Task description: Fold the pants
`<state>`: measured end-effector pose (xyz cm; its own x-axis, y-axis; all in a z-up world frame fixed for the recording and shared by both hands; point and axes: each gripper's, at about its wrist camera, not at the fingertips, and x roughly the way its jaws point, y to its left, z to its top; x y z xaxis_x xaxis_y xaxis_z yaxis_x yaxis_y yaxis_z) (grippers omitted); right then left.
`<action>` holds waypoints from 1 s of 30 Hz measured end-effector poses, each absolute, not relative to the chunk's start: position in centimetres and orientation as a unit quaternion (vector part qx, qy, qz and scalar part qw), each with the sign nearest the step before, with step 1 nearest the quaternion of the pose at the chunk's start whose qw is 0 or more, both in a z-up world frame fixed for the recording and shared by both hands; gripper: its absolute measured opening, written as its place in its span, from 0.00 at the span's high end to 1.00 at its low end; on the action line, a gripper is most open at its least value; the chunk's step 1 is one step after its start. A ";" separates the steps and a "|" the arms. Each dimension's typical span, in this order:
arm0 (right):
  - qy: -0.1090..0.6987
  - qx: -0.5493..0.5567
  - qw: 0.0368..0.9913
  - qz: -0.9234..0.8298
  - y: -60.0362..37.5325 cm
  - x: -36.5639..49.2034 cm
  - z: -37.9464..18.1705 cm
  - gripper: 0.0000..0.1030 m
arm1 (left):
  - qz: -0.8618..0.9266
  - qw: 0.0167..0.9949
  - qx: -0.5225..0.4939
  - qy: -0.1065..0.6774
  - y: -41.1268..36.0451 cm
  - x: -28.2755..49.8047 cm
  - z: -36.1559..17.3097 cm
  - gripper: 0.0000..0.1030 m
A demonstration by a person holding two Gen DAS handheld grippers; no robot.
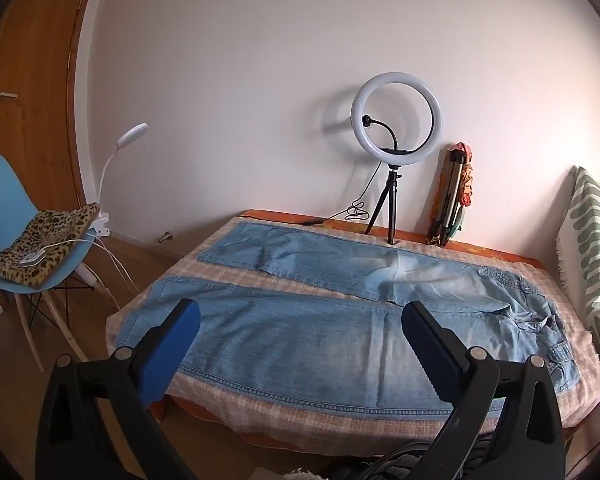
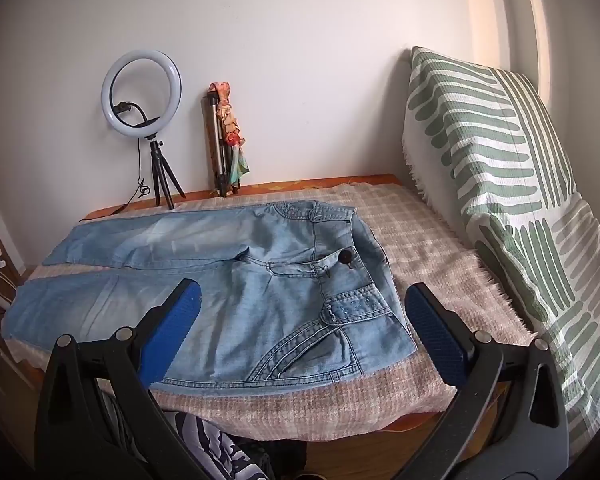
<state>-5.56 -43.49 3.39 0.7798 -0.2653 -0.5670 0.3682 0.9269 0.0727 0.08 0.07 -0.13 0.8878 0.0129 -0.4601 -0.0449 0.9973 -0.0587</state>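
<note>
left claw (image 1: 300, 322) apart, empty | right claw (image 2: 302, 304) apart, empty | light-blue denim pants (image 2: 236, 280) flat on checked-cloth worktop (image 2: 432, 240) | risk — legs splayed toward 9 o'clock, one-layer pinch skews fold; black-tripod ring light (image 1: 396, 132) at 12 may snag

Soft, even daylight — lit ring light (image 1: 396, 119) casts a faint wall shadow; fisheye edges bend, dark.

Pants (image 1: 300, 332): faded light-blue denim, matt, visible stitching. Table cover (image 2: 432, 248): coarse woven checked cloth, frayed fringe. Gripper pads (image 2: 436, 332): blue ribbed rubbery-looking faces on matt black plastic arms, metal pivot pins. Door (image 1: 32, 92): satin wood. Chair (image 1: 4, 184): smooth blue plastic.
</note>
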 end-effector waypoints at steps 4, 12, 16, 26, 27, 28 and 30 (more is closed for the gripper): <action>0.287 0.090 0.939 -0.168 -43.7 -5.5 3.1 0.00 | 0.013 0.971 -0.035 0.235 0.1 0.2 -0.1 0.01; 0.287 0.091 0.939 -0.168 -43.6 -5.4 3.2 0.00 | 0.012 0.971 -0.035 0.235 -0.1 0.2 0.0 0.01; 0.288 0.092 0.938 -0.168 -43.6 -5.4 3.1 0.00 | 0.012 0.971 -0.035 0.237 -0.3 0.3 0.1 0.01; 0.288 0.092 0.939 -0.167 -43.6 -5.2 3.0 0.00 | 0.011 0.970 -0.036 0.239 -0.2 0.5 -0.2 0.01; 0.288 0.093 0.938 -0.167 -43.6 -5.1 3.0 0.00 | 0.010 0.970 -0.036 0.239 -0.2 0.5 -0.2 0.01; 0.288 0.093 0.938 -0.167 -43.7 -5.2 3.0 0.00 | 0.010 0.970 -0.036 0.238 -0.2 0.5 -0.2 0.01; 0.289 0.093 0.938 -0.167 -43.8 -5.2 3.1 0.00 | 0.010 0.970 -0.035 0.238 -0.2 0.5 -0.3 0.01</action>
